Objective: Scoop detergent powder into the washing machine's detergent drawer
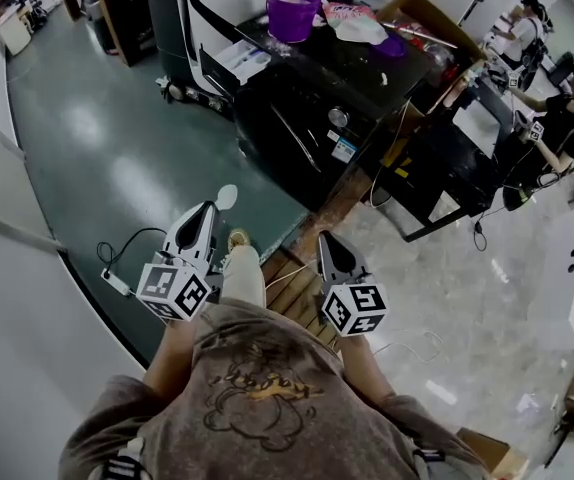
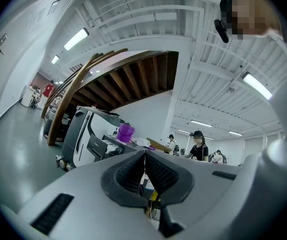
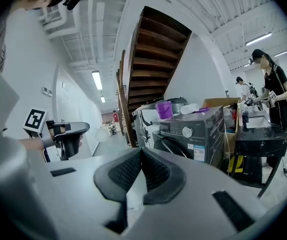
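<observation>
Head view: the left tool (image 1: 208, 211) and the right tool (image 1: 327, 241) were held near the person's body, each closed tight with nothing gripped. The washing machine (image 1: 302, 133) was seen well ahead, with a purple bucket (image 1: 293, 12) set on top. Its front sticker (image 1: 343, 149) could not be read.

Ahead and to the right of the right gripper (image 1: 325, 240), two people (image 1: 570, 108) stand by a black desk (image 3: 261, 134), with a cardboard box (image 1: 419, 10) farther ahead and a staircase (image 3: 156, 59) ahead-left.

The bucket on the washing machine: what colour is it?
The bucket is purple, clearest in the head view.
</observation>
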`<state>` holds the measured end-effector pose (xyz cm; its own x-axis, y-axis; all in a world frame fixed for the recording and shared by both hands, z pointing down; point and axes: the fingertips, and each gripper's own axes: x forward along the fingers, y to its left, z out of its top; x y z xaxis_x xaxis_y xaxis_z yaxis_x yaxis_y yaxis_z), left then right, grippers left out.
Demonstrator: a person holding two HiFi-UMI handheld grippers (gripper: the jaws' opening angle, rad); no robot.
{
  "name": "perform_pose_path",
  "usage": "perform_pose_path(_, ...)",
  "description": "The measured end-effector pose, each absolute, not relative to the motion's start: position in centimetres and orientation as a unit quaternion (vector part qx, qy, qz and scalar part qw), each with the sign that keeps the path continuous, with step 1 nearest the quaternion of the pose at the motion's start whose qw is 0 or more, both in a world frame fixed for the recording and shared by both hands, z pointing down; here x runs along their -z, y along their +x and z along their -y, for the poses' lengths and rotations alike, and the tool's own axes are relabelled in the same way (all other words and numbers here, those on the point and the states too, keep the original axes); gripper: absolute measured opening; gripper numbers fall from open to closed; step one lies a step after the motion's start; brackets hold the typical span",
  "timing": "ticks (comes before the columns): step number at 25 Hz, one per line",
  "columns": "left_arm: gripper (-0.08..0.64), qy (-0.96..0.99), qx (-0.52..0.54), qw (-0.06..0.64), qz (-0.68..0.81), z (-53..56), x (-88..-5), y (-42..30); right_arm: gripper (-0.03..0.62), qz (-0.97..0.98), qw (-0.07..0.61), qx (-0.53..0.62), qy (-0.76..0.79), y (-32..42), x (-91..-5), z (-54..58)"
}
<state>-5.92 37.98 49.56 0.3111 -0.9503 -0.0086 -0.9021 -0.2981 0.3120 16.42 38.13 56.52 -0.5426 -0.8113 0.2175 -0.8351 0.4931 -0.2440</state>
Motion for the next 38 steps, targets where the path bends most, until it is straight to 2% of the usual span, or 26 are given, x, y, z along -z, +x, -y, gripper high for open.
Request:
perform_pose_path(13,0.023,0.795,0.095,0.132,0.584,-29.9,-51.0,-8.6,0.000,0.866,0.050,-0.172,0.466,13.6,-58.3,-30.6)
perform_pose_path(22,0.023,0.798,0.095,0.152,0.576,-20.0,-51.6,-10.2,0.000,0.867,0.061,-0.180,0.461,11.3,-58.1,-20.8)
perform_pose_path(38,0.023,0.837,0.086,0.160,0.516,-1.0,-42.2,-15.2,0.000,0.845,0.058,-0.171,0.503,5.8,-47.7,-3.9)
